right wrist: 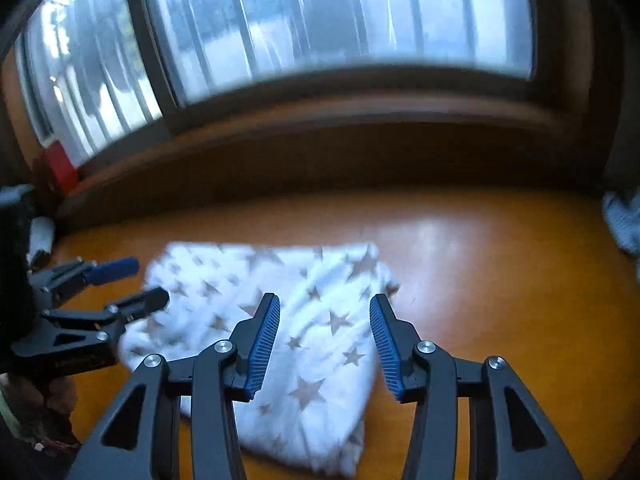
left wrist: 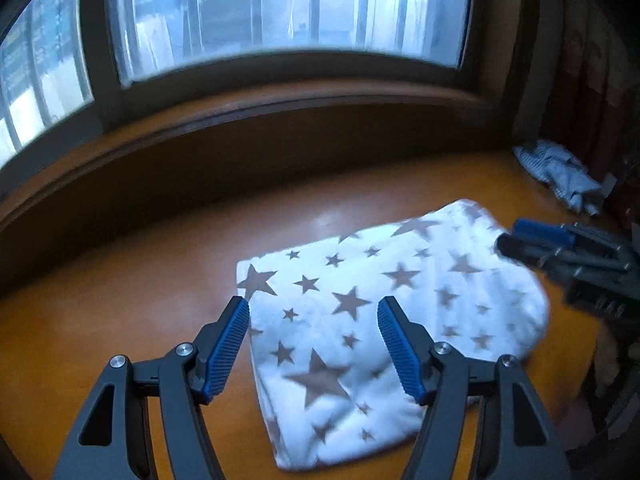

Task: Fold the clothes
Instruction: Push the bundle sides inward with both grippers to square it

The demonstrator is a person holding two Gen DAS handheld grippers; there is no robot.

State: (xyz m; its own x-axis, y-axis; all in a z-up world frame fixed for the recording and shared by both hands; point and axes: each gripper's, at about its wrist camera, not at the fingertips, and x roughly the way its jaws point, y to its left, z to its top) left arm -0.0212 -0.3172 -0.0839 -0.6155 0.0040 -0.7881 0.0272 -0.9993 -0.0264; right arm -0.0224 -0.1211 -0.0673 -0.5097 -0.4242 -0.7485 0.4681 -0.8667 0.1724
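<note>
Cloth (left wrist: pixel 384 320) with grey stars lies folded on the orange table (left wrist: pixel 140 300), a thick white bundle in front of the window (left wrist: pixel 280 12). Our left gripper (left wrist: pixel 313 346) hangs above its near-left corner with jaws spread and nothing between the pads. Our right gripper (right wrist: pixel 324 344) hovers over the other side of the bundle, jaws likewise apart and empty; the cloth shows below the gap, not pinched.

We judge the fold as set down, and the step in hand as tidying it or taking the next fold. To do that well, we should first pick the edge we mean to lift: the left side looks straight and crisp, while the right end bulges and looks rounded, so that end may want flattening. We should come down with both grippers on matching corners of one edge, pinch all the layers together rather than only the top one, and lift evenly so that the stack does not slide apart. Pictures are blurred, so we cannot count the layers.

A second crumpled garment (left wrist: pixel 560 176) waits at the far right of the table, well apart from this one.
</note>
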